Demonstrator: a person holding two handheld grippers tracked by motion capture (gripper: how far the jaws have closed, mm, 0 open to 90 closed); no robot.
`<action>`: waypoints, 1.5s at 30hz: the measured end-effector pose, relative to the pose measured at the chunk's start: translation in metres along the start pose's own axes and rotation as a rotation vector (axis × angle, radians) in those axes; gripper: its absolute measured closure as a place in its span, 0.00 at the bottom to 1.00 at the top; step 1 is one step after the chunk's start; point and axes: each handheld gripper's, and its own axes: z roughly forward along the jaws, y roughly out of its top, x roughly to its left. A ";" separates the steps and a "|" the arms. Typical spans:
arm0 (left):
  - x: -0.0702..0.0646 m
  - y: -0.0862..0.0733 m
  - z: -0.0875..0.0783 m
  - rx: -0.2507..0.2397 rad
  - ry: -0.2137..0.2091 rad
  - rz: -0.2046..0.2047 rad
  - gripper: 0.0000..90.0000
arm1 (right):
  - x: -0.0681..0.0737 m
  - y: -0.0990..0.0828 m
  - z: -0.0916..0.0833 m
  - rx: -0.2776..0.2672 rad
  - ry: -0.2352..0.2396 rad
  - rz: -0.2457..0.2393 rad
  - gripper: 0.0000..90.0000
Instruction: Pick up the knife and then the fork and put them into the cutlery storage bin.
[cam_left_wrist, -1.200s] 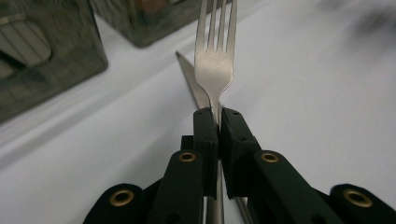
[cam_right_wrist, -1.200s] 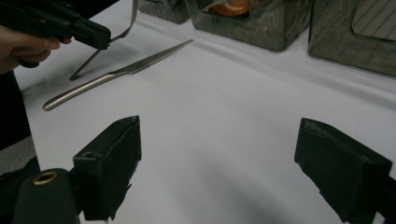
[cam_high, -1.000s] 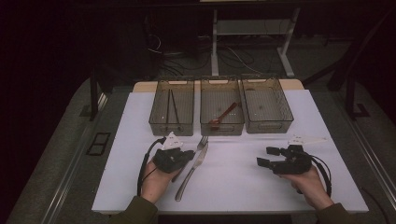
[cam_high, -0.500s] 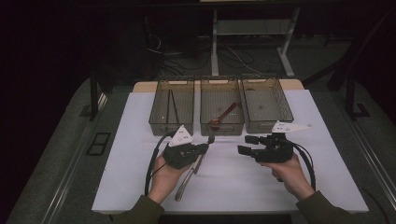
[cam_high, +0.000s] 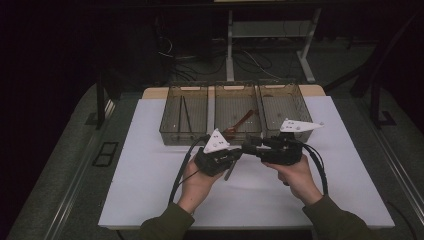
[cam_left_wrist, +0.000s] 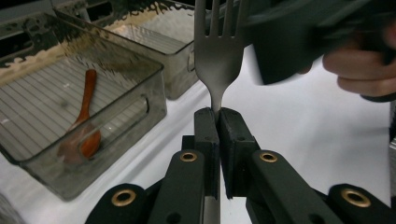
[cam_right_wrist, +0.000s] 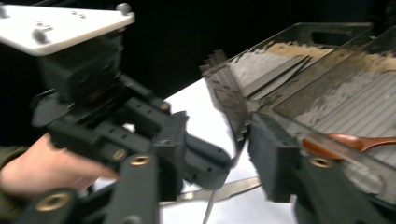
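Left gripper view — left claw (cam_left_wrist: 218, 122) clamping fork (cam_left_wrist: 219, 51)

So the fork (cam_left_wrist: 219, 51) is a plain silver metal one with a matte finish, four tines and a narrow neck that flares into the head. It's being pinched right at that neck, lifted off the white table (cam_high: 150, 175) with its tines pointing up and away in the left gripper view, and its handle is sticking down and back toward the person in the high view. It's hanging just in front of the middle bin (cam_high: 235, 107), the one with the reddish-brown spoon (cam_left_wrist: 84, 126) lying in it.
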 end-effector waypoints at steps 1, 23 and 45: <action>0.000 0.001 0.001 -0.003 0.003 -0.004 0.95 | -0.002 0.001 0.001 -0.005 -0.007 0.002 0.68; 0.005 -0.009 -0.001 -0.039 -0.030 -0.049 0.74 | -0.013 0.005 -0.004 -0.019 -0.153 -0.100 0.96; 0.043 -0.080 -0.052 -0.024 -0.009 -0.047 0.36 | -0.074 0.041 -0.078 -0.115 -0.288 -0.042 0.96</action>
